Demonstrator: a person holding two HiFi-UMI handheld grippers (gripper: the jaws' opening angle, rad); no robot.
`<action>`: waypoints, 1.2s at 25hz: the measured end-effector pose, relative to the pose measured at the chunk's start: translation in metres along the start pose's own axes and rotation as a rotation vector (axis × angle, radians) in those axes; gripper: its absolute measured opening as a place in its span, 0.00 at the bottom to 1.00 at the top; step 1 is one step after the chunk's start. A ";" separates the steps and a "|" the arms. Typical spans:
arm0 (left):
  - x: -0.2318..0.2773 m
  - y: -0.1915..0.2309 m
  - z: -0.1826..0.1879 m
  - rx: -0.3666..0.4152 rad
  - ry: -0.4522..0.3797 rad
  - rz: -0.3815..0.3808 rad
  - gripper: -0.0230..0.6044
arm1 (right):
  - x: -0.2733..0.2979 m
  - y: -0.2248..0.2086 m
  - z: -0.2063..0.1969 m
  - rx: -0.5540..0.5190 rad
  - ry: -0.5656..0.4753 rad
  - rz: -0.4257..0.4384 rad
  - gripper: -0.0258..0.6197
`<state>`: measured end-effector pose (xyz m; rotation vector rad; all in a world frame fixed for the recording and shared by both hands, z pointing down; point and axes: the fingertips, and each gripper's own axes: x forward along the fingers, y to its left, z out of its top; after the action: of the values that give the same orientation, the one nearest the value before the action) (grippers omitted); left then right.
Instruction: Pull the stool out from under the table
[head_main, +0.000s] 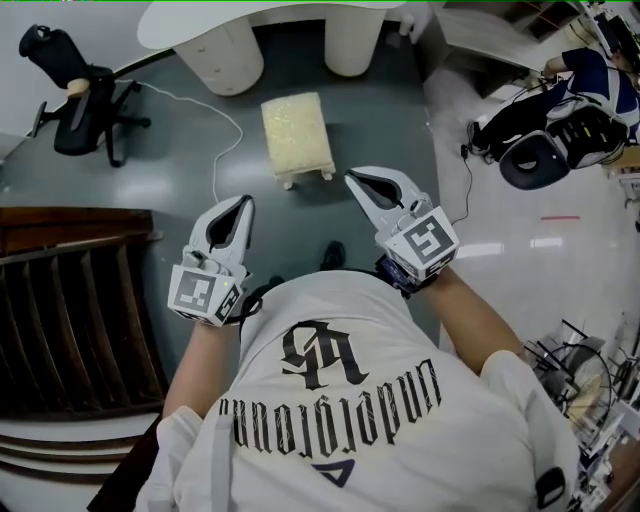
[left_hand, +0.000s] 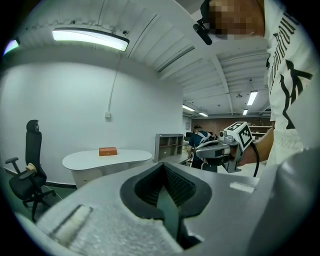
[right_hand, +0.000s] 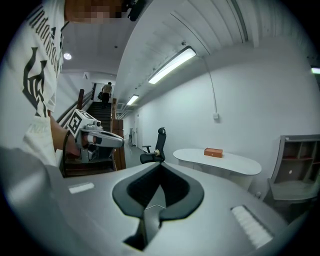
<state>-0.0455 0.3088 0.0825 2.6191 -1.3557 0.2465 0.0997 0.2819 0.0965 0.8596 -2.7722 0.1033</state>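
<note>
The stool (head_main: 297, 135), a cream cushioned seat on short pale legs, stands on the dark floor in front of the white table (head_main: 270, 15), apart from both grippers. My left gripper (head_main: 246, 201) is raised at chest height, shut, with nothing between its jaws. My right gripper (head_main: 351, 177) is held beside it, also shut and empty. The left gripper view looks over its closed jaws (left_hand: 165, 167) at the table (left_hand: 107, 158) and the right gripper (left_hand: 220, 147). The right gripper view shows its closed jaws (right_hand: 159, 172), the table (right_hand: 220, 161) and the left gripper (right_hand: 97, 137). The stool is hidden in both gripper views.
A black office chair (head_main: 80, 95) stands at the far left. A wooden staircase (head_main: 70, 300) is at the near left. A white cable (head_main: 215, 150) trails on the floor left of the stool. An orange box (right_hand: 213, 152) lies on the table. A person (head_main: 590, 90) sits at the far right.
</note>
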 end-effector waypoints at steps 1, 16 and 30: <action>-0.004 0.001 0.003 0.001 -0.004 -0.008 0.05 | -0.001 0.004 0.000 0.005 0.000 -0.001 0.04; -0.114 0.018 0.015 -0.007 -0.045 -0.116 0.05 | -0.005 0.115 0.035 0.006 -0.025 -0.081 0.04; -0.232 0.026 0.003 -0.002 -0.092 -0.170 0.05 | 0.001 0.251 0.044 -0.001 -0.032 -0.112 0.04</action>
<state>-0.1983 0.4765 0.0290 2.7548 -1.1483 0.1010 -0.0514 0.4822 0.0552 1.0224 -2.7460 0.0691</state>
